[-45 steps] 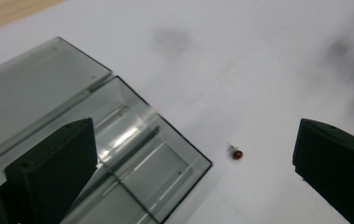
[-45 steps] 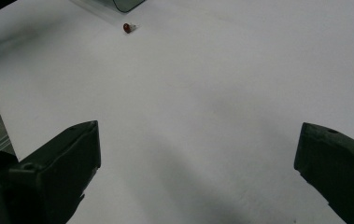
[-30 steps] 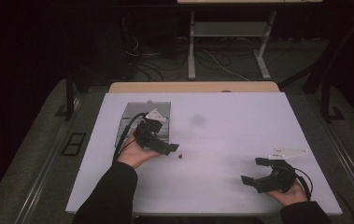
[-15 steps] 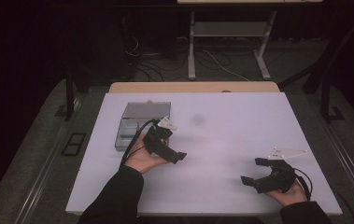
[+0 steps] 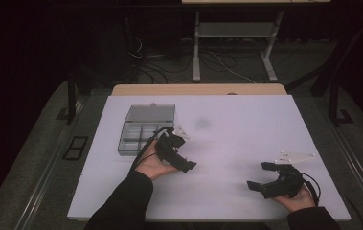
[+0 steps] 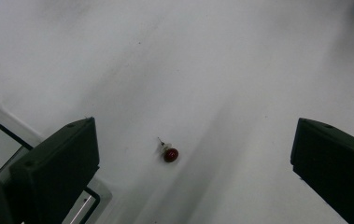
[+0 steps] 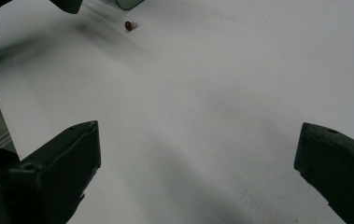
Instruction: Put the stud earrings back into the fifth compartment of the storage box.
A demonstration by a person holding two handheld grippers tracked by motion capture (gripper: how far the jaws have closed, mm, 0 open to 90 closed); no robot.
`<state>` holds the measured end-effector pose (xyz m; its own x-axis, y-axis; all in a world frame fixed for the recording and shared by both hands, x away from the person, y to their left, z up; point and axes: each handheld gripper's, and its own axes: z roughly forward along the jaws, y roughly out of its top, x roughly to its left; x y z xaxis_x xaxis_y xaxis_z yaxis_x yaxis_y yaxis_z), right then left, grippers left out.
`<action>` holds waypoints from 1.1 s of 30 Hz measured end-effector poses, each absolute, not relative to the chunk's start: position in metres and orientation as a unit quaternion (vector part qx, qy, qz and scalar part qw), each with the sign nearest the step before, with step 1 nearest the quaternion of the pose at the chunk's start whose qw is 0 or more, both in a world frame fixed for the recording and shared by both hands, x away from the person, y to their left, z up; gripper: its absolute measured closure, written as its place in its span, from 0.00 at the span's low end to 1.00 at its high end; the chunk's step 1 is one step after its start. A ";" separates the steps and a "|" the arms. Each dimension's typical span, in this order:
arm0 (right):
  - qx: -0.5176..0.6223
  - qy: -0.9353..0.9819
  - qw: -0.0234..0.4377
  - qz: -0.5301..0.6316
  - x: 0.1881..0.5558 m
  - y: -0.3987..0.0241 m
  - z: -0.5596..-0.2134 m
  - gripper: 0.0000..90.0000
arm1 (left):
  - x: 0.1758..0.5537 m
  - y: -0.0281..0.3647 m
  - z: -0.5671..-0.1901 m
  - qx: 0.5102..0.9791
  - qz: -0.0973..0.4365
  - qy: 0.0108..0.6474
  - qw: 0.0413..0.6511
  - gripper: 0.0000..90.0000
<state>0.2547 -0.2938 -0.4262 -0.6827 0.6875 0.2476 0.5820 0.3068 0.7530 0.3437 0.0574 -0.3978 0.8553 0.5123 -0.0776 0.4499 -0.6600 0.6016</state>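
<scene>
Left hand-held gripper (image 6: 191, 154) (jaws wide) frames a red bead (image 6: 170, 155), pin (image 6: 160, 141) pointing up-left.

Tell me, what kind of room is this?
Probably a lab or recording studio: a white table in a dark room, cables on the floor, and a person's hands holding the left gripper and right gripper.

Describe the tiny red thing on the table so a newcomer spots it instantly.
Start at the white table and find the clear compartment box on its left side. Just beside it, between the open jaws of the left hand-held gripper, lies a small dark-red bead with a thin pin, the only coloured speck there.
</scene>
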 end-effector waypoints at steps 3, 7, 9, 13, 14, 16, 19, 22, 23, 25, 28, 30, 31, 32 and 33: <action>0.395 0.806 0.059 0.437 0.255 -0.294 -0.426 0.00 | 0.344 0.056 -0.400 0.912 0.049 0.264 0.312 0.03; 0.394 0.806 0.060 0.438 0.255 -0.294 -0.426 0.00 | 0.344 0.052 -0.405 0.919 0.039 0.257 0.297 0.05; 0.394 0.806 0.060 0.438 0.255 -0.294 -0.426 0.00 | 0.344 0.050 -0.408 0.922 0.038 0.251 0.291 0.06; 0.395 0.806 0.059 0.437 0.254 -0.293 -0.426 0.00 | 0.344 0.046 -0.412 0.926 0.033 0.245 0.284 0.10; 0.394 0.806 0.059 0.438 0.254 -0.293 -0.426 0.00 | 0.344 0.046 -0.412 0.928 0.034 0.241 0.281 0.12; 0.394 0.806 0.059 0.438 0.254 -0.294 -0.426 0.00 | 0.344 0.045 -0.414 0.930 0.031 0.241 0.277 0.15; 0.394 0.806 0.060 0.437 0.254 -0.294 -0.426 0.00 | 0.345 0.043 -0.417 0.934 0.035 0.236 0.268 0.19; 0.393 0.806 0.060 0.438 0.254 -0.293 -0.426 0.00 | 0.348 0.045 -0.421 0.937 0.038 0.231 0.258 0.24; 0.393 0.807 0.060 0.437 0.254 -0.293 -0.426 0.00 | 0.349 0.045 -0.422 0.939 0.039 0.229 0.253 0.26; 0.393 0.807 0.059 0.437 0.254 -0.293 -0.426 0.00 | 0.350 0.047 -0.423 0.939 0.042 0.229 0.252 0.30; 0.393 0.807 0.059 0.436 0.254 -0.293 -0.426 0.00 | 0.352 0.048 -0.424 0.939 0.045 0.230 0.251 0.37; 0.394 0.807 0.060 0.436 0.254 -0.293 -0.426 0.00 | 0.353 0.048 -0.426 0.940 0.044 0.228 0.251 0.40; 0.394 0.807 0.061 0.436 0.254 -0.293 -0.426 0.00 | 0.354 0.049 -0.426 0.941 0.046 0.225 0.249 0.43; 0.394 0.807 0.061 0.436 0.254 -0.293 -0.426 0.00 | 0.354 0.049 -0.427 0.941 0.047 0.226 0.250 0.44; 0.394 0.807 0.061 0.436 0.254 -0.293 -0.426 0.00 | 0.355 0.049 -0.427 0.941 0.049 0.224 0.250 0.47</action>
